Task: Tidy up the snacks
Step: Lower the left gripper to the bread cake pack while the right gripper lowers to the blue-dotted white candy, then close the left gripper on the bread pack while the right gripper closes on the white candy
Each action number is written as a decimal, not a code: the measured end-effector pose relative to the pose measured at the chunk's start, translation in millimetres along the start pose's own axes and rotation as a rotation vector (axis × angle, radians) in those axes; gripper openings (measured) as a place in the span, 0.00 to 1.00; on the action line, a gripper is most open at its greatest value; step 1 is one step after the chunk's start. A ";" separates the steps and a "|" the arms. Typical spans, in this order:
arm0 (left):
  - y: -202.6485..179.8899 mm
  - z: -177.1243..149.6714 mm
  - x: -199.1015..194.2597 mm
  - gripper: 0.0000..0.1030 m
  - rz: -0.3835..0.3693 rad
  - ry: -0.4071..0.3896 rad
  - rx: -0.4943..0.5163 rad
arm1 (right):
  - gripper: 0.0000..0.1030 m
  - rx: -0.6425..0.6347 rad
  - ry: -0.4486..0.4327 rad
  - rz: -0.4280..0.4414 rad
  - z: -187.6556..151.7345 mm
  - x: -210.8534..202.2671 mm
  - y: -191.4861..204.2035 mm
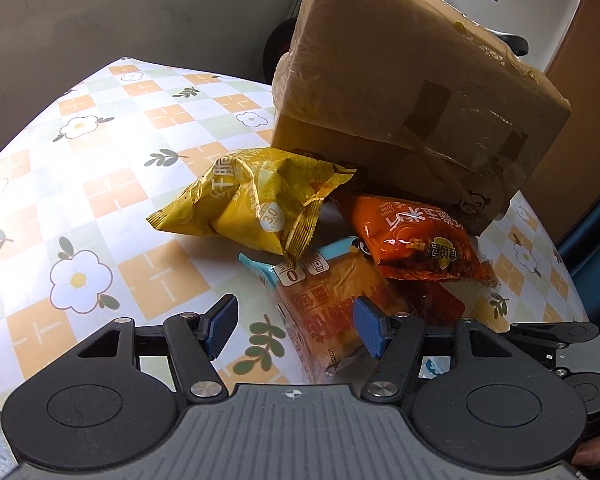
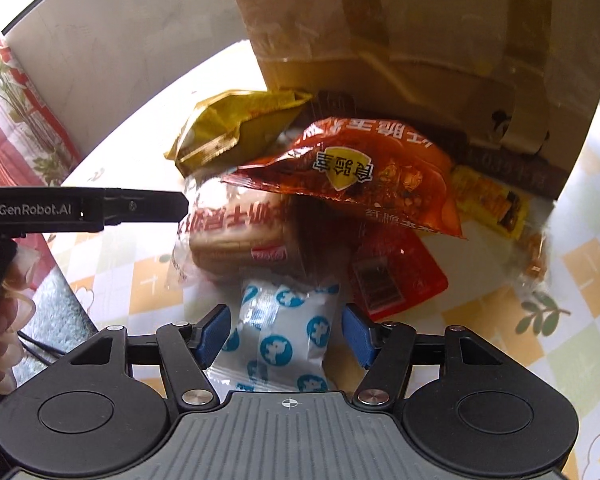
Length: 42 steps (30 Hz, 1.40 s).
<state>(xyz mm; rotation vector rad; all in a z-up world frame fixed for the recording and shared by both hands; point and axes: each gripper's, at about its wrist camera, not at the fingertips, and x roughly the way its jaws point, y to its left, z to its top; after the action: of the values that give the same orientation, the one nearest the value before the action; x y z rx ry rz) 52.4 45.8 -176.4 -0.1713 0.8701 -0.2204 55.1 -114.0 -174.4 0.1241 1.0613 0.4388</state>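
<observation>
Several snack packets lie heaped on the table against a taped cardboard box (image 1: 400,80) (image 2: 420,40). A yellow bag (image 1: 252,208) (image 2: 236,124) lies at the left and an orange-red corn chip bag (image 1: 416,240) (image 2: 352,164) on top. A clear bread packet (image 1: 332,308) (image 2: 240,236) lies under them. My left gripper (image 1: 295,328) is open, its right pad over the bread packet's near end and tablecloth under the gap. My right gripper (image 2: 285,334) is open astride a white packet with blue circles (image 2: 284,332), with a gap at the right pad.
A flat red packet (image 2: 396,276) and a yellow bar wrapper (image 2: 488,200) lie right of the heap. The floral checked tablecloth (image 1: 100,200) reaches a curved edge at the left. The left gripper's black housing (image 2: 80,210) juts in from the left, a hand (image 2: 4,320) below it.
</observation>
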 end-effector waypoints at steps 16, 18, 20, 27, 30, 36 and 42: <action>-22.7 7.7 34.8 0.78 -0.017 0.096 0.034 | 0.43 0.132 -0.122 -0.123 -23.2 -35.3 -50.8; -25.8 9.8 41.0 0.78 -0.015 0.102 0.036 | 0.43 0.146 -0.132 -0.126 -25.9 -37.2 -55.3; -27.3 13.3 48.5 0.79 -0.010 0.107 0.019 | 0.43 0.150 -0.136 -0.121 -27.7 -37.5 -57.0; -33.8 31.0 70.3 0.85 0.013 0.127 -0.035 | 0.43 0.151 -0.142 -0.112 -27.2 -34.2 -54.9; -43.2 30.0 78.0 0.91 0.026 0.126 -0.006 | 0.43 0.153 -0.144 -0.108 -27.8 -34.8 -55.6; -42.5 24.9 86.5 0.99 0.027 0.118 -0.001 | 0.43 0.160 -0.144 -0.101 -28.2 -34.3 -55.6; -23.2 16.6 84.3 1.00 -0.003 0.116 -0.031 | 0.43 0.158 -0.138 -0.105 -26.0 -31.8 -55.0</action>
<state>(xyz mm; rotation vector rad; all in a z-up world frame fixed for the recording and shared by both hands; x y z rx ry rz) 115.0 2.4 -222.5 -0.1901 0.9886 -0.2217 35.4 -179.7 -178.0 0.2348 0.9609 0.2475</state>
